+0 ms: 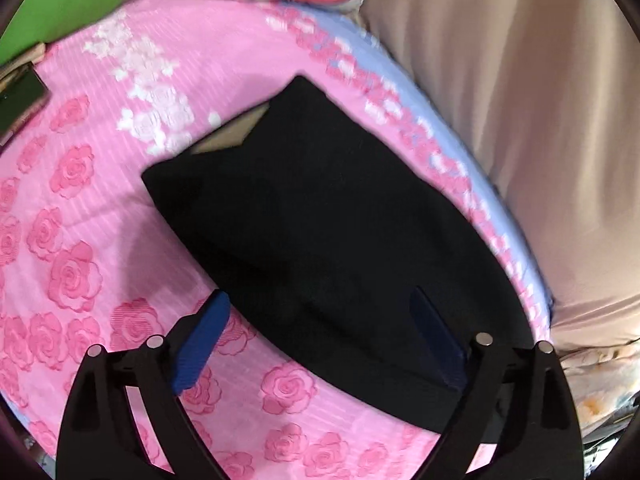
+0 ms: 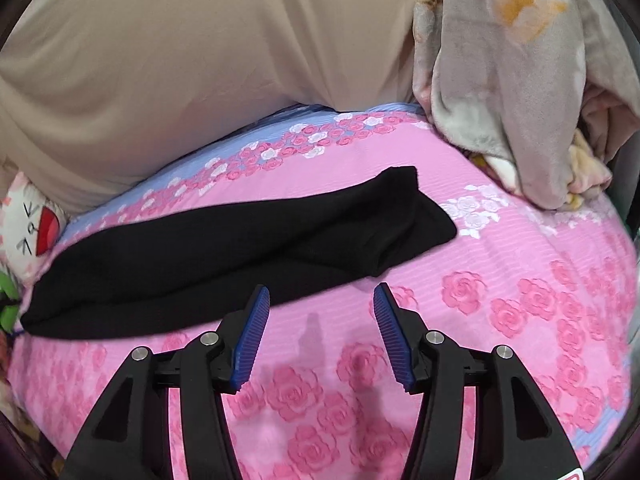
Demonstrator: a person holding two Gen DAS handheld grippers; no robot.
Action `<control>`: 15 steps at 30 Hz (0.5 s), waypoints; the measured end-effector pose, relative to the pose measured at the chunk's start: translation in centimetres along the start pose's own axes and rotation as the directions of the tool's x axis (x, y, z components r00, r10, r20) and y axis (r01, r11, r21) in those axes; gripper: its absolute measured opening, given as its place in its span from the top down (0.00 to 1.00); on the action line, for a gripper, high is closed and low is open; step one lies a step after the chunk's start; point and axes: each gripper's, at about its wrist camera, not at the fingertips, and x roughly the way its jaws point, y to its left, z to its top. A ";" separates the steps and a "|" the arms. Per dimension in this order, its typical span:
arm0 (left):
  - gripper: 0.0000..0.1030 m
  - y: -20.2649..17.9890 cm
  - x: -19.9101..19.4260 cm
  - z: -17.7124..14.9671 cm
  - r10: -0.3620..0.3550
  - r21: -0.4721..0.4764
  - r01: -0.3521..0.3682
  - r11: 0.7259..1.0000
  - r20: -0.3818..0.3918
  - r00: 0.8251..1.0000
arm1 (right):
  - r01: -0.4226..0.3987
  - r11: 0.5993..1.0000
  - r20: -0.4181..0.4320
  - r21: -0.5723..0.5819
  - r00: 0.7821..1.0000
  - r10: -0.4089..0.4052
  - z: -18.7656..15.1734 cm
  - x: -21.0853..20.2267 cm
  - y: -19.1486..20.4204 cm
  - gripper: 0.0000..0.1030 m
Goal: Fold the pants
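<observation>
Black pants (image 1: 320, 216) are lying folded on the pink rose-print bedsheet (image 1: 100, 208); both your grippers are hanging over it with nothing in them.

Your left gripper (image 1: 320, 320) is hovering above the near end of the pants, jaws spread wide, ribbed blue pads (image 1: 204, 340) straddling the cloth: one over the sheet, the other over the dark fabric. Your right gripper (image 2: 320, 328) is sitting just short of the pants' long edge (image 2: 224, 252), jaws parted, pads (image 2: 250, 340) over bare sheet. The pants are showing as a soft, matte, fine-knit wedge, thicker at one rounded end. Beige curtain-like cloth (image 2: 180, 48) is draping behind; a fleecy grey blanket (image 2: 500, 92) is bunching at the sheet's far corner.
</observation>
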 end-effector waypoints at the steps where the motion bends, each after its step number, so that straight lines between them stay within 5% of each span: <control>1: 0.13 0.4 1.0 0.1 -0.023 -0.025 0.022 0.999 -0.034 0.999 | -0.009 1.000 -0.005 0.022 1.000 0.009 0.5 0.6 -0.2 0.48; 4: 0.17 -0.6 1.0 0.5 -0.028 -0.004 0.028 1.000 0.000 1.000 | -0.094 0.988 -0.009 0.125 0.995 0.096 2.3 2.6 -1.0 0.48; 6: 0.31 -0.8 1.1 0.8 -0.006 -0.004 0.006 1.000 0.010 1.000 | -0.165 0.970 -0.024 0.178 0.985 0.171 3.7 4.4 -1.2 0.48; 9: 0.52 -0.5 1.4 1.4 0.036 -0.019 -0.036 0.999 0.001 0.999 | -0.078 0.974 -0.080 0.211 0.992 0.097 5.3 8.2 -1.8 0.49; 10: 0.58 -0.2 1.4 1.6 0.049 -0.032 -0.049 0.998 -0.003 0.999 | -0.062 0.973 -0.092 0.224 0.992 0.084 5.6 9.2 -2.1 0.57; 11: 0.70 0.0 1.2 1.9 0.063 -0.039 -0.063 0.997 -0.003 0.998 | -0.065 0.971 -0.108 0.231 0.990 0.092 6.0 10.5 -2.1 0.97; 13: 0.74 0.5 0.9 2.4 0.038 -0.049 -0.039 0.998 -0.013 0.999 | -0.080 0.971 -0.095 0.224 0.990 0.104 7.2 11.3 -1.5 0.96; 15: 0.77 0.5 0.5 2.7 0.040 -0.036 -0.041 0.999 -0.015 0.999 | -0.132 0.980 0.059 0.146 0.990 0.125 9.5 7.8 0.5 0.96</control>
